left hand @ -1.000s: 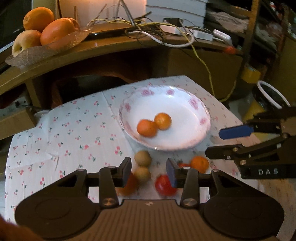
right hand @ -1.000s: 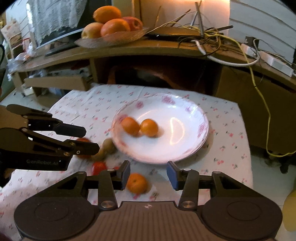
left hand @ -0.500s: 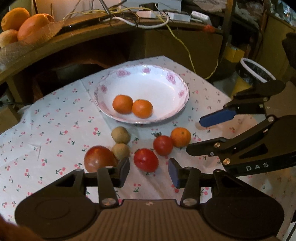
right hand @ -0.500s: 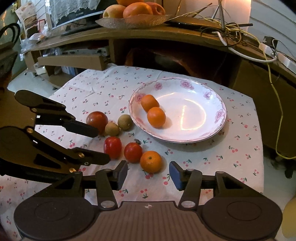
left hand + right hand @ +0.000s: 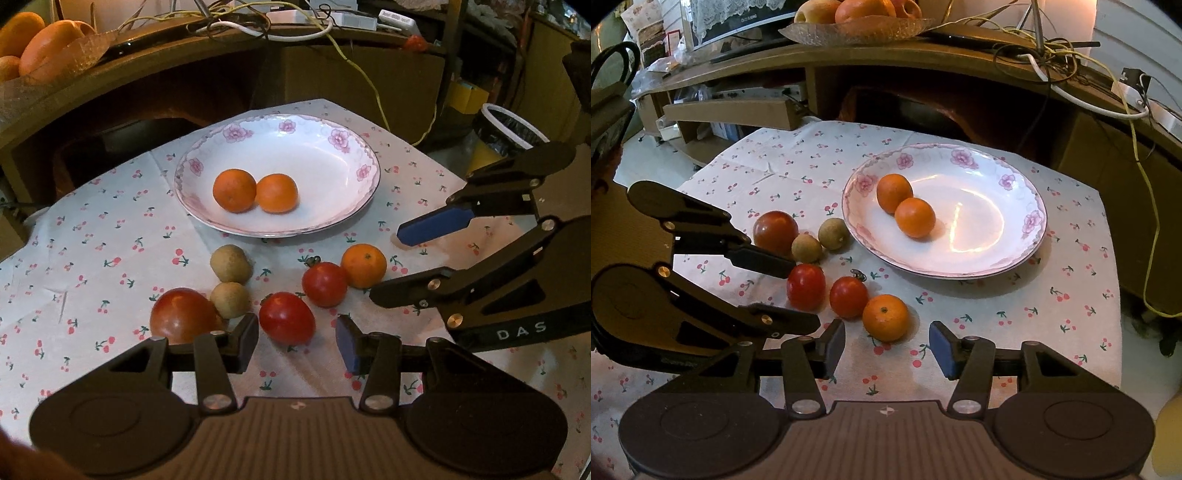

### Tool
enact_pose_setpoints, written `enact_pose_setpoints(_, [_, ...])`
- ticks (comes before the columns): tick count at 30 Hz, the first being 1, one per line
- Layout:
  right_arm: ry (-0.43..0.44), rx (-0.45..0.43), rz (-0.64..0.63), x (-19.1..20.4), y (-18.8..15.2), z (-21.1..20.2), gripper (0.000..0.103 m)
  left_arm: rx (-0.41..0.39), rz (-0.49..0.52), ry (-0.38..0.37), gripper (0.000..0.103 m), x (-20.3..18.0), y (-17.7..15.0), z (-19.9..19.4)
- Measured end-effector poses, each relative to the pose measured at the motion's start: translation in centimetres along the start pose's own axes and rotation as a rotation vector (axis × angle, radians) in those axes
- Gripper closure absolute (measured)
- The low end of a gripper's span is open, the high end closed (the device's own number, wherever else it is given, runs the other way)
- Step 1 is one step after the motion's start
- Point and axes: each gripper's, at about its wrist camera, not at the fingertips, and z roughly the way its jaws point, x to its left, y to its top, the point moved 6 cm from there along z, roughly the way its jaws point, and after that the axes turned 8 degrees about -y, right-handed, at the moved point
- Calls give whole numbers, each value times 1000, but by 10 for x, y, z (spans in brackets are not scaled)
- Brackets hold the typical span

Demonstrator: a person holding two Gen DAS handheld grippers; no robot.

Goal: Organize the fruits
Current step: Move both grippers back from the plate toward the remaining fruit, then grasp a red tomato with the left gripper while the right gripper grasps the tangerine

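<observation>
**Left wrist view: jaws parted over loose fruit, plate two mandarins full**

Left wrist view first: left gripper (image 5: 297, 341) empty, jaws moderately apart, nothing between them, poised just short of a glossy, egg-shaped red tomato (image 5: 287, 318). A second, rounder tomato (image 5: 324, 284) at about 1 o'clock from it, touching a dimpled loose mandarin (image 5: 364, 266). Toward 10 o'clock, two dull, tan-skinned small fruits (image 5: 231, 263), rough and oval, beside a larger dark-red, smooth-skinned fruit (image 5: 183, 314).

Right wrist view: right gripper (image 5: 886, 347) likewise empty, jaws roughly half spread, aimed at that same mandarin, which sits just ahead of the gap, not yet between the pads.

Glazed white plate (image 5: 354, 206) with pink flower rim at 12 o'clock, shallow and shiny, carrying two mandarins (image 5: 255, 190) side by side, touching. Thin cherry-print cloth (image 5: 92, 251), creased, covering the tabletop.

Judged step: approach for the next pickups, sorting partly done, six pieces left on the cloth. Next move likely calls for lowering each gripper until its fruit sits between the pads, then a gentle close; tomato skin slick and soft, prone to roll or bruise, mandarin firmer and grippier.
</observation>
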Motion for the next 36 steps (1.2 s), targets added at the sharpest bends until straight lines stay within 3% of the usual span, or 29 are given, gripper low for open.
enact_pose_setpoints(9, [-2,12,16,-5,-3,5,51,-17,-14,11,53,4,2,9])
enact_pose_setpoints(14, [6,12,13,-2,-2,9,51,-27,-11,25,64,4,3,5])
enact_pose_setpoints(30, [3,14,3,4,2,24,50,-16,-22,23,63,10,-5,2])
enact_pose_setpoints(35, [2,9,3,4,2,24,51,-20,-23,26,61,11,-5,3])
enact_pose_setpoints(36, [-3,10,-4,4,2,23,56,-21,-23,27,61,11,-5,3])
